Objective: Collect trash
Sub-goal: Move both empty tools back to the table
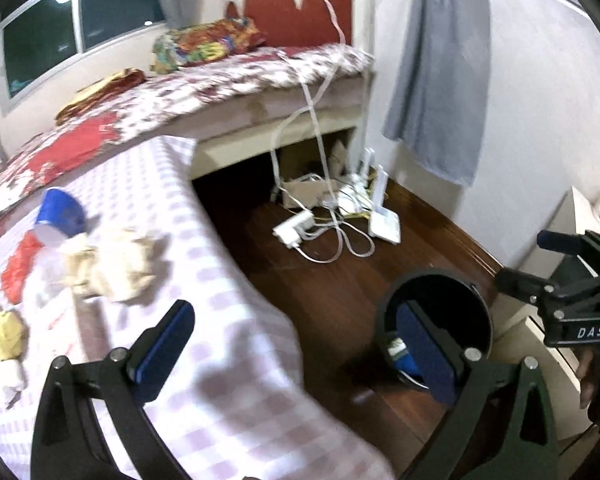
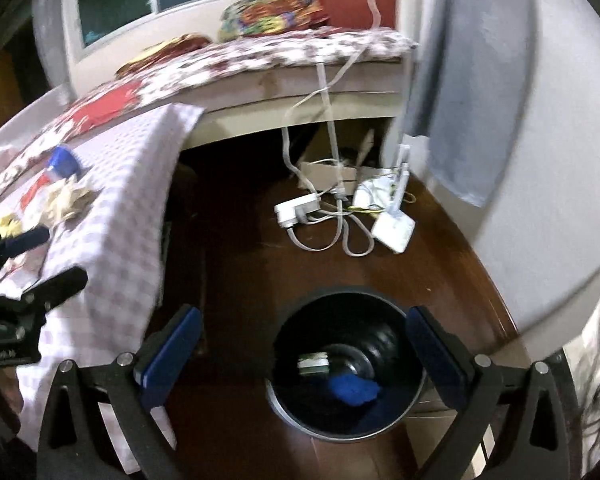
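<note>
Trash lies on the checked tablecloth: crumpled beige paper, a blue cup on its side, a red wrapper, a yellow wad and a white wad. My left gripper is open and empty over the table's right edge, short of the beige paper. A black bin stands on the floor and holds a blue crumpled piece and a small white-green item. Open and empty, my right gripper hovers above the bin. The bin also shows in the left wrist view.
A white power strip, looped cables and a white router lie on the dark wood floor by the bed. A grey cloth hangs on the wall. A pale cabinet stands right of the bin.
</note>
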### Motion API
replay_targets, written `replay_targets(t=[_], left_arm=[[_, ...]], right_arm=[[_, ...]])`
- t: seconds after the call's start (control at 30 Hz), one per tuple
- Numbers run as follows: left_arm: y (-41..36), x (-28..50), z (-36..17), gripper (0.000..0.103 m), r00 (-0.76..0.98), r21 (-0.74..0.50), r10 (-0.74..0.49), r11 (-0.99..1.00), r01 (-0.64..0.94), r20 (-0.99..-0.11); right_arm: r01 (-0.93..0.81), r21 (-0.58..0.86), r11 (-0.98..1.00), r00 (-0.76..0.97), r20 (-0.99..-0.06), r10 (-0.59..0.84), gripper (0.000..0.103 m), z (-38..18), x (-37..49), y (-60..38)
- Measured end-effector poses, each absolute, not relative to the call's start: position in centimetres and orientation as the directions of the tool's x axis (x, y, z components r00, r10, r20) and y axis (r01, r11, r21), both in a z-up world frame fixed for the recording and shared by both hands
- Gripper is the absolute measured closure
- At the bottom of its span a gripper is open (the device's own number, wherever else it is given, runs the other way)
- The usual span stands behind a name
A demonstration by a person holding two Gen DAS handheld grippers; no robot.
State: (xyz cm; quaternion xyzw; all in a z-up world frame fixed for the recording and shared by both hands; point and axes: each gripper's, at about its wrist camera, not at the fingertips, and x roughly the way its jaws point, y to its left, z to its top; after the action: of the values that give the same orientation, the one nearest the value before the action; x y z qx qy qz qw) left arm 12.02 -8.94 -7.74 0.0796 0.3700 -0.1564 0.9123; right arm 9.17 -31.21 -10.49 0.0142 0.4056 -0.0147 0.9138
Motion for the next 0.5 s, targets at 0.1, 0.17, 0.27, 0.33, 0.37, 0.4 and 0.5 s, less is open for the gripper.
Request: replay_targets(t=[0.1, 0.17, 0.27, 0.33, 0.37, 0.4, 0.5], left_arm=[[-6.2, 12.2, -7.3, 0.001, 0.683, 0.011, -0.196, 0.958, 0.286, -0.704], [-4.3, 12.1, -7.0, 0.001, 0.697, 0.013, -0.164, 0.97, 0.242, -0.698], [-1.4, 11.7, -6.5, 0.001, 0.721, 0.022, -0.115, 0.984, 0.178, -0.683], [0.8, 11.4, -6.2, 0.001, 0.741, 0.036, -0.069, 0.991, 0.125, -0.668], [1.9, 11.3, -6.2, 0.001, 0.744, 0.036, -0.052, 0.994, 0.102, -0.666], [2.9, 11.2, -6.1, 0.001, 0.747, 0.033, -0.039, 0.996, 0.082, -0.664], [6.3, 10.6, -6.1, 0.001, 0.752, 0.033, 0.018, 0.999, 0.005, -0.659]], right_arm=[[0.002, 0.021, 1.0, 0.683, -0.73, 0.014, 0.0, -9.6, 9.6, -29.3], [-0.022, 0.022, 1.0, 0.683, -0.729, 0.031, 0.0, -9.0, 9.8, -27.9], [-0.079, 0.013, 0.997, 0.694, -0.717, 0.064, 0.0, -7.9, 10.2, -25.2], [-0.115, -0.001, 0.993, 0.701, -0.709, 0.08, 0.0, -7.1, 10.4, -23.0], [-0.133, 0.0, 0.991, 0.704, -0.704, 0.095, 0.0, -6.8, 10.5, -22.1], [-0.155, 0.004, 0.988, 0.706, -0.699, 0.113, 0.0, -6.3, 10.7, -20.9], [-0.208, 0.007, 0.978, 0.711, -0.686, 0.156, 0.0, -5.4, 11.3, -17.8]])
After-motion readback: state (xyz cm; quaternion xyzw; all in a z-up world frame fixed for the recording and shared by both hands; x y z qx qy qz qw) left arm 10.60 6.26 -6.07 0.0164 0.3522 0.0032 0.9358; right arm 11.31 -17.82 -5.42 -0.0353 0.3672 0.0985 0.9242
